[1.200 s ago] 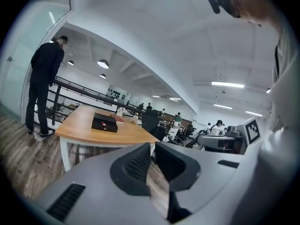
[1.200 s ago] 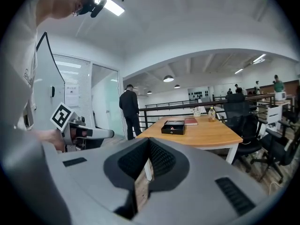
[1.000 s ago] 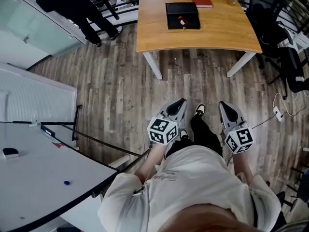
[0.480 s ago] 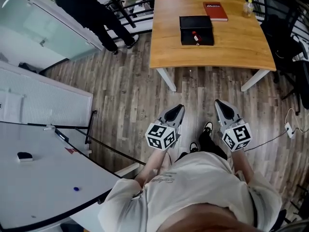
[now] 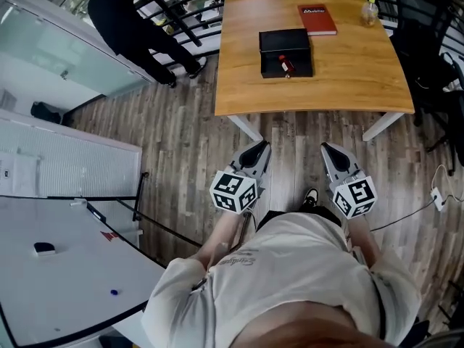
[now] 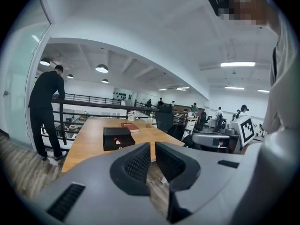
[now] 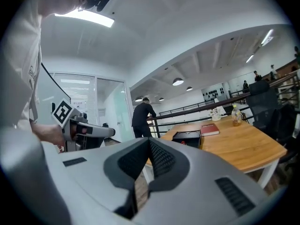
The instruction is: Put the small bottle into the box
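The worktop [image 5: 341, 78] was a smooth, pale-wood slab with rounded corners on white legs, over a grey plank floor [image 5: 188, 136]. On it sat a flat, matte black box [image 5: 286, 40] and, beyond that, a red book [image 5: 317, 19]. The bottle [image 5: 284, 65] was tiny and pale with a red cap, and lay just before the box's near side. Both claws hung well short of the worktop. The left claw [image 5: 259, 149] had its ribbed pads a thin slit apart, empty. The right claw [image 5: 326, 149] was closed at the tips, also empty.

Left gripper [image 5: 258, 149], right gripper [image 5: 328, 151] forward (empty)
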{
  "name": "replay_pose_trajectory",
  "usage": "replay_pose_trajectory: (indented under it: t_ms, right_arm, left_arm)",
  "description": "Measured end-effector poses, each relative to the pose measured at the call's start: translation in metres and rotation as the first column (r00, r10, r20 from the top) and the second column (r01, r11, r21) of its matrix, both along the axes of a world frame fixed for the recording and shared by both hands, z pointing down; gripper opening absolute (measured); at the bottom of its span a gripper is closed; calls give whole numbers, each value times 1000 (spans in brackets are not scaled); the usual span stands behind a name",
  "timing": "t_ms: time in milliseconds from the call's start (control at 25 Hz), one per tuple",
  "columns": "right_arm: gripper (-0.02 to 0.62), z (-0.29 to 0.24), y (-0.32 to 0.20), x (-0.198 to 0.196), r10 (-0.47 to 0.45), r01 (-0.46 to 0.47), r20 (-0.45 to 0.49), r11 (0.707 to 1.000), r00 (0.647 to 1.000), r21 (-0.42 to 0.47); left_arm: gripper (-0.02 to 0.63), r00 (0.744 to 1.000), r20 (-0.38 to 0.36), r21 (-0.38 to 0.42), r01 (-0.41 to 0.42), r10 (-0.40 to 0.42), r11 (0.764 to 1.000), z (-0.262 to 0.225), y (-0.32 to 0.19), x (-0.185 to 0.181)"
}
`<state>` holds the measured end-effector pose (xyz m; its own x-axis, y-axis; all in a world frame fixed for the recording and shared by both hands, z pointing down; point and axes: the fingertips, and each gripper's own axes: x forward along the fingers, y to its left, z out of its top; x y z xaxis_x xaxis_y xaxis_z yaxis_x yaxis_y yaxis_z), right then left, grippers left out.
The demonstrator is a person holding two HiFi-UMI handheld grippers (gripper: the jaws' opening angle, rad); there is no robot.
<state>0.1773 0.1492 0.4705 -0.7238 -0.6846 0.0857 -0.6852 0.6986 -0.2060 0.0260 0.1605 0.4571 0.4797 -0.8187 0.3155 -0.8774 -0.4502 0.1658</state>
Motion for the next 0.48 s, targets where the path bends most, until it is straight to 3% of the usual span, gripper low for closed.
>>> replay_pose_trajectory:
  t_ms: [280, 480]
  right_arm:
    - [-6, 15, -24, 7, -23, 22, -4, 999, 1000, -50]
    - [-6, 40, -51, -4, -44, 38, -56, 994, 997, -106]
  left_arm:
    - [41, 999, 14, -7, -41, 41, 999, 8, -34, 30]
    - [41, 999, -8, -35, -46, 46, 998, 23, -58, 21]
